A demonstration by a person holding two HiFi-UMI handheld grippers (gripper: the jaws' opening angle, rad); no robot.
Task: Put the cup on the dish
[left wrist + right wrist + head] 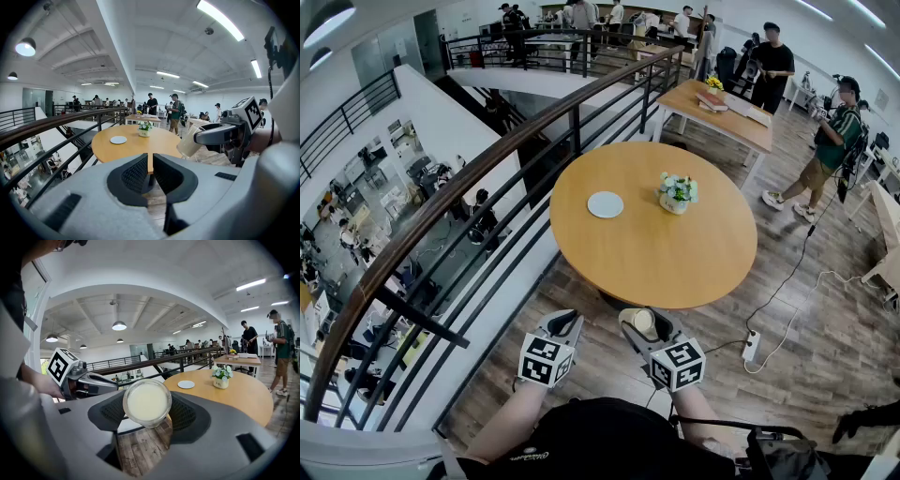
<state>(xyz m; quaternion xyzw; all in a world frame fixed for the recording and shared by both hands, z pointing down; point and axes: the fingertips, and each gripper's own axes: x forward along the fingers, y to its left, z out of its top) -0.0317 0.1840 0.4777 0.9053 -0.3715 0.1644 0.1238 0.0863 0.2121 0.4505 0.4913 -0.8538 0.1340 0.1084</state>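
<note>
Right gripper (pixel 147 412) is pinching the cup (pixel 147 402), with pads pressing on its sides and jaws standing wide around it. The cup is tilted, with one round end facing that gripper's camera. It is hanging in the air over the wood floor (pixel 581 309), short of the round table (pixel 656 253). Left gripper (pixel 151 169) is hovering just beside the right one, jaws pressed nearly together with nothing between them. The dish (pixel 605 204) is sitting on the table's left part, well apart from the cup. A small flower pot (pixel 677 192) is standing near the dish, to its right. A dark railing (pixel 487 178) is curving past the table's left side. Farther back, a rectangular table (pixel 722 117) is carrying books, with people standing beyond it.
</note>
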